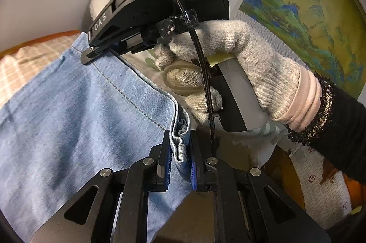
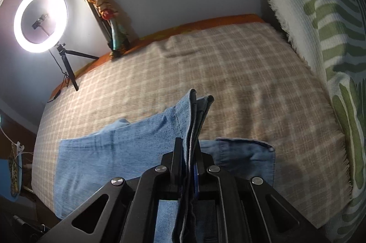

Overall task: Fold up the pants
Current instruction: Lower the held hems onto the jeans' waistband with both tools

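- Two grippers on the job, and both have hold of the pants (image 2: 109,151), a light blue denim pair lying partly on the bed (image 2: 228,73) with its checked cover.
- Left gripper (image 1: 179,151): jaws pressed together on a bunched hem edge, the cloth crumpled between the blue pads, with the denim stretching off taut to the left.
- Right gripper (image 2: 189,151): jaws pinching several stacked layers of denim, which stand up past the tips like a little fin.
- In the left wrist view you can see the right gripper's body just beyond, held by a gloved hand (image 1: 240,64), with its tip on the same hem line, so the two grips sit along one edge.
- Progress, as I judge it: the layers in the right jaws suggest the legs are already doubled. Below, in the right wrist view, a flat stretch of denim lies spread on the bed and another section shows to the right with a button at its corner.
- Still to do, by my reckoning: carry the held edge across, lay it down square on the flat part, let go and smooth it.
- Ring light (image 2: 41,20) glowing at the far side of the bed; a green-patterned blanket (image 2: 320,25) hangs to the right.
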Motion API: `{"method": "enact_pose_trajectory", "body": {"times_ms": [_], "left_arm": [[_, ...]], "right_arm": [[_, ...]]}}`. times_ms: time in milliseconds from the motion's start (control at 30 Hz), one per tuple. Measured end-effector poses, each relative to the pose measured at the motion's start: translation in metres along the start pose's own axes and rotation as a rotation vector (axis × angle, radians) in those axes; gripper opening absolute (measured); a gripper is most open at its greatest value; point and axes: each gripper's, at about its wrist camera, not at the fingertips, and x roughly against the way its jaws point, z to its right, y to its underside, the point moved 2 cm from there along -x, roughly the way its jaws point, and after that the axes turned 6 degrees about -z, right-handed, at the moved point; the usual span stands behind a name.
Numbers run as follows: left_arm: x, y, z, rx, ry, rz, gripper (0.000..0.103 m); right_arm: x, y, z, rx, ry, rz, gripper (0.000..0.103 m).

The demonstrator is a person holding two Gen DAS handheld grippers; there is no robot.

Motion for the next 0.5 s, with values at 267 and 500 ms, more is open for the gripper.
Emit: {"method": "enact_pose_trajectory", "body": {"times_ms": [267,500], "left_arm": [[-0.026,-0.002,0.000,-0.003,0.013,-0.039,0.011],[-0.042,0.000,0.004,-0.008,0.022,-0.077,0.011]], "right_arm": [[-0.022,0.002,0.022,-0.009,-0.002,-0.024,0.004],[-0.035,0.007,0.038,-0.033,-0.013,-0.041,0.004]]}}
